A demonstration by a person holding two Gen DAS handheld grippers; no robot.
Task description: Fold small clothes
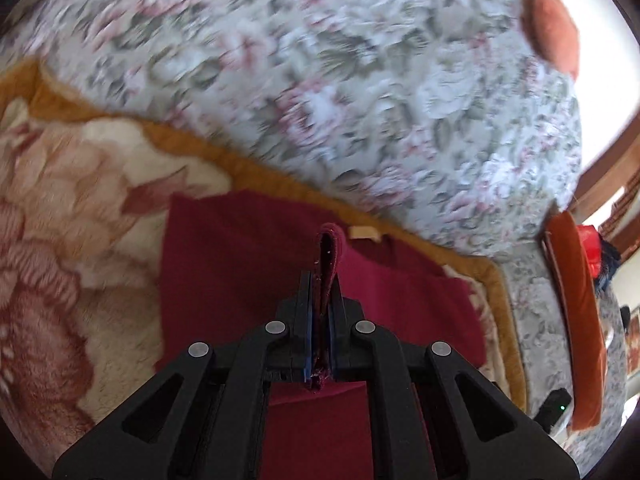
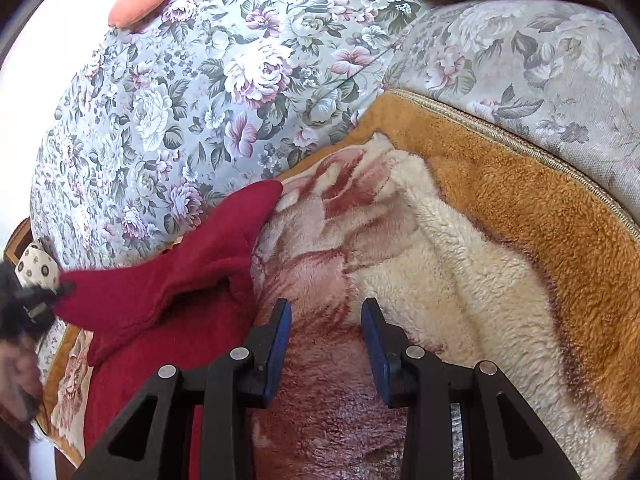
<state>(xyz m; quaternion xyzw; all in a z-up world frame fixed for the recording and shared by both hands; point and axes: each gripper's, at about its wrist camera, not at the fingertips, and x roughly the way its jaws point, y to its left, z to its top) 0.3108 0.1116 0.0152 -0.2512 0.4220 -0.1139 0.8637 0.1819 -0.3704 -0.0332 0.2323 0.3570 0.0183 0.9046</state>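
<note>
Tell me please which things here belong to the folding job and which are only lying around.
Belong to the job:
- dark red fleece garment
- left claw, shut on a fold of that garment
- right claw, open, holding nothing

Only lying around:
- cream and tan plush blanket with red flowers
- grey floral sofa cushions
- orange velvet cushion
</note>
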